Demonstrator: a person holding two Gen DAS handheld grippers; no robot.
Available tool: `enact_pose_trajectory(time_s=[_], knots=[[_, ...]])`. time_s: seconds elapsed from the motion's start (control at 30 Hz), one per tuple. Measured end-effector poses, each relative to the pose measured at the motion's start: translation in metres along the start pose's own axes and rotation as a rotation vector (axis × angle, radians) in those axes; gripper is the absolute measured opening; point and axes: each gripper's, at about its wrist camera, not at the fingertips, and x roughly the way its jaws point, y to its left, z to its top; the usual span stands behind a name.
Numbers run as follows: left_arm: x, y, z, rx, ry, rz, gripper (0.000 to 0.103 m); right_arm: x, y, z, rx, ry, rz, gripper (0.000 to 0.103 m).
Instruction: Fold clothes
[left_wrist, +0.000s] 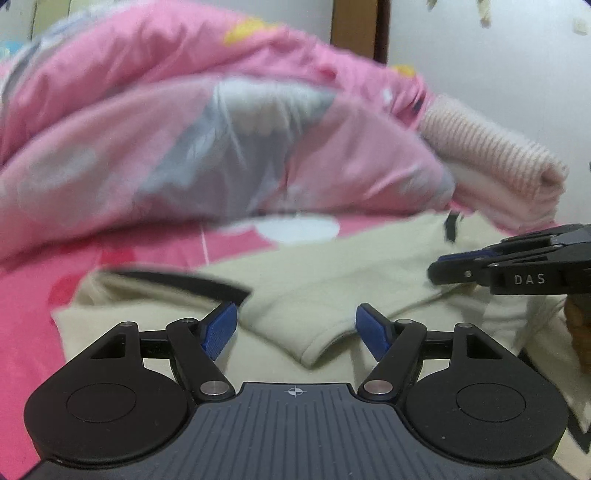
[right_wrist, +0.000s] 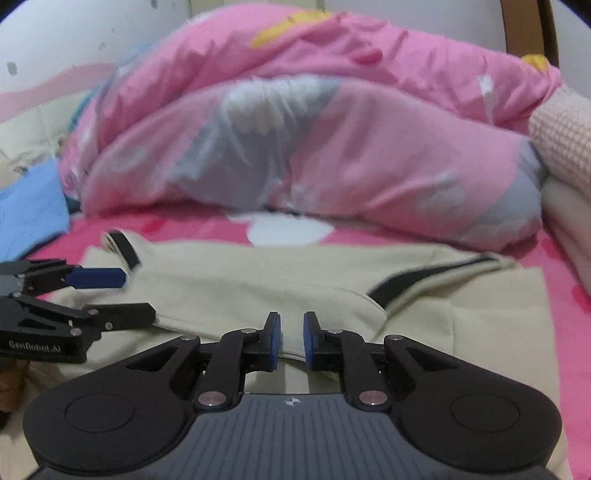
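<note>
The cream cotton garment with black trim (right_wrist: 258, 280) is spread crosswise just ahead of both grippers; the left gripper (left_wrist: 295, 332) is spread apart, the right gripper (right_wrist: 291, 339) narrowed, nothing clamped.

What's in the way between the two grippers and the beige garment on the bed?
Nothing visible. The beige garment lies open on the pink sheet, directly under the left gripper and right gripper. The pink duvet sits heaped behind it, not over it.

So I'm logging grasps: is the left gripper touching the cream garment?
Cannot tell. In the left wrist view the left gripper is wide open above the cream garment; no gap or contact shows plainly.
</note>
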Motion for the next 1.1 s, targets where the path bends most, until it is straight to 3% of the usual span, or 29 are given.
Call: enact_pose_trajectory(time_s=[0.13, 0.2, 0.27, 0.3, 0.57, 0.77, 0.83, 0.9, 1.0, 1.1], knots=[[0.01, -0.007, 0.016, 0.041, -0.028, 0.028, 0.072, -0.001, 0.011, 0.017, -0.03, -0.055, 0.007, 0.013], [0.034, -0.009, 0.015, 0.064, 0.046, 0.051, 0.072, 0.01, 0.016, 0.02, -0.061, -0.043, -0.011, 0.013], [0.056, -0.009, 0.008, 0.07, 0.106, 0.065, 0.073, 0.035, 0.015, 0.011, -0.092, 0.032, -0.053, 0.013], [0.057, -0.006, 0.006, 0.055, 0.1, 0.057, 0.073, 0.046, 0.013, 0.005, -0.101, 0.061, -0.069, 0.013], [0.052, 0.004, 0.019, 0.027, 0.082, 0.08, 0.073, 0.038, 0.008, 0.006, -0.07, 0.041, -0.059, 0.013], [0.05, 0.026, 0.041, -0.041, 0.07, 0.108, 0.074, 0.027, -0.016, 0.038, 0.008, -0.02, -0.109, 0.013], [0.054, 0.036, 0.041, -0.082, 0.088, 0.12, 0.074, 0.04, -0.035, 0.043, 0.052, 0.001, -0.132, 0.013], [0.063, 0.049, 0.036, -0.137, 0.122, 0.134, 0.074, 0.063, -0.059, 0.035, 0.1, 0.079, -0.207, 0.013], [0.076, 0.069, 0.028, -0.219, 0.174, 0.154, 0.074, 0.065, -0.091, 0.027, 0.277, 0.07, -0.135, 0.01], [0.08, 0.071, 0.026, -0.226, 0.183, 0.17, 0.074, 0.064, -0.097, 0.027, 0.311, 0.068, -0.117, 0.01]])
